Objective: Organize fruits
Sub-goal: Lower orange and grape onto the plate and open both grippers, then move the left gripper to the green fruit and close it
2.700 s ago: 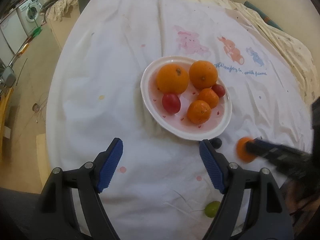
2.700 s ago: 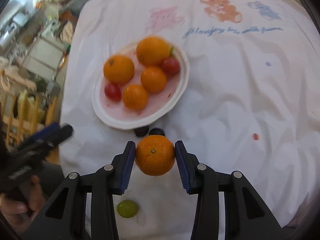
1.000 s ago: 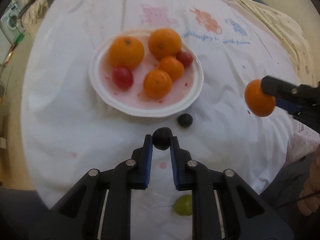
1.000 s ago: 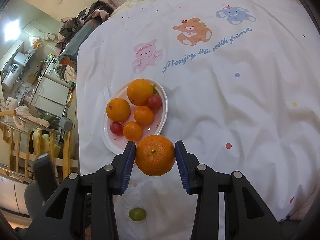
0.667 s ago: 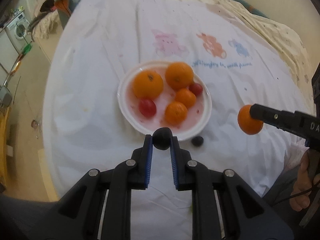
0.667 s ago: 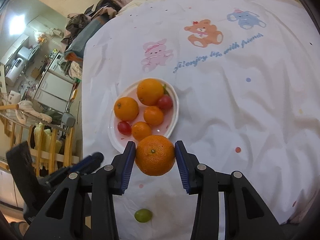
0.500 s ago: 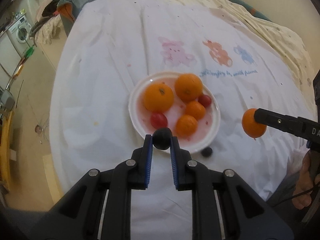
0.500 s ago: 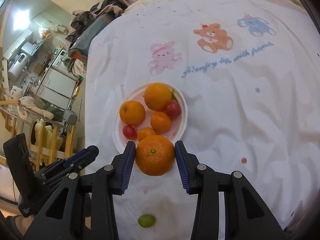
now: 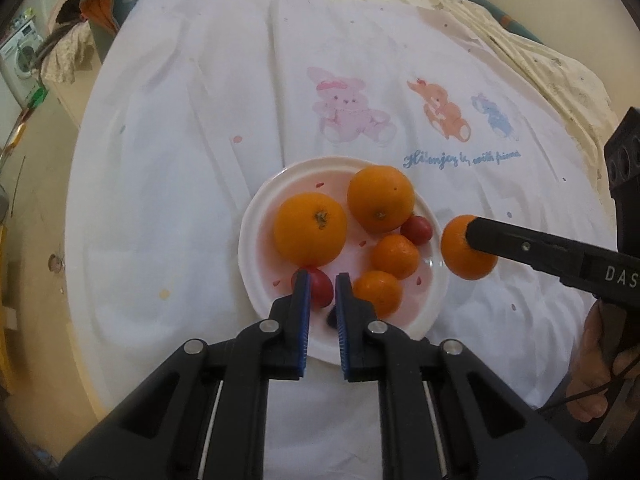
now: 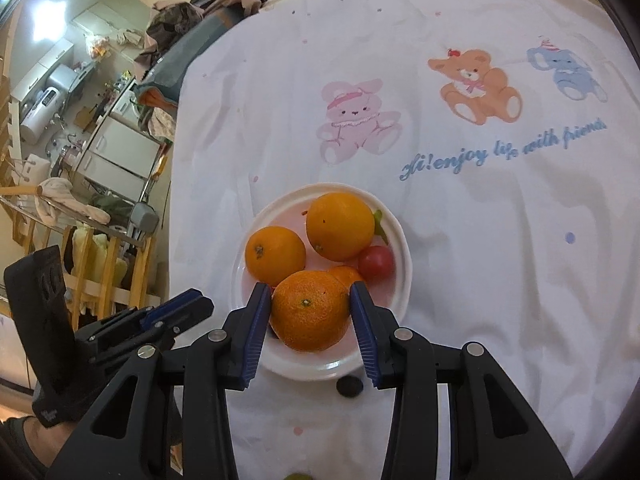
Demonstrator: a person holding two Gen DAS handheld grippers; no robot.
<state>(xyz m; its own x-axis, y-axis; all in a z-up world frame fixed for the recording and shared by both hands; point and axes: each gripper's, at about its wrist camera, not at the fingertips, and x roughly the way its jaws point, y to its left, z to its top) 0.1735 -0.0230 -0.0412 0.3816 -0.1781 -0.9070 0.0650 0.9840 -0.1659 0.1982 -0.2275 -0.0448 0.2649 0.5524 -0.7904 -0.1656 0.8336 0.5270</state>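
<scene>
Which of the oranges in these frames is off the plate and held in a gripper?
The orange clamped between the right gripper's blue pads, hanging above the white plate's edge. The two large and two small oranges all rest on the plate, ungripped.

White plate (image 9: 256, 280) on the bedsheet holds two large oranges (image 9: 310, 229), two small mandarins (image 9: 395, 255), two cherry tomatoes (image 9: 417, 230). One orange (image 10: 310, 311) is gripped above its rim; dark grape (image 10: 349, 386) lies just beside
</scene>
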